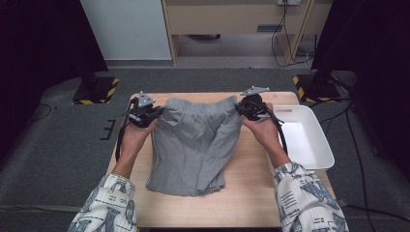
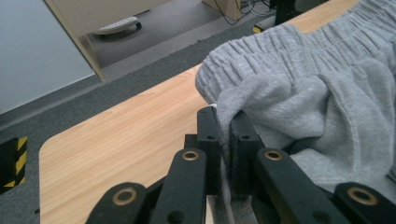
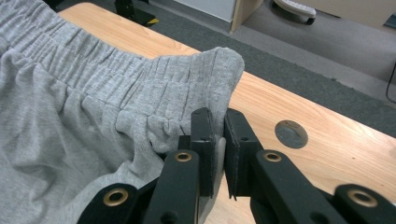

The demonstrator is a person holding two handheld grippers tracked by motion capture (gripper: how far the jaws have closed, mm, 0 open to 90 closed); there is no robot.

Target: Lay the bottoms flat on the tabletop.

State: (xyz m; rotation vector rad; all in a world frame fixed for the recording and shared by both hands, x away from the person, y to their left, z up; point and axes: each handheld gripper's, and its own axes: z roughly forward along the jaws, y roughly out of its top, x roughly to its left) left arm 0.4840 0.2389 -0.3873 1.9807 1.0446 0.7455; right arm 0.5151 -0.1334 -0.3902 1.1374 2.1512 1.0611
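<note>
Nearest you, the folded hem end of the grey jersey shorts with a gathered elastic waistband lies flat on the pale wooden table, the legs doubled one over the other. Farther off, your left gripper and right gripper are each clamped tight on a waistband corner, cloth pinched between the jaws, at the far edge. By this reading the lengthwise fold is done; a crosswise fold, waistband toward hem, appears to remain. The white rectangular plastic bin waits just beside, at your right.
</note>
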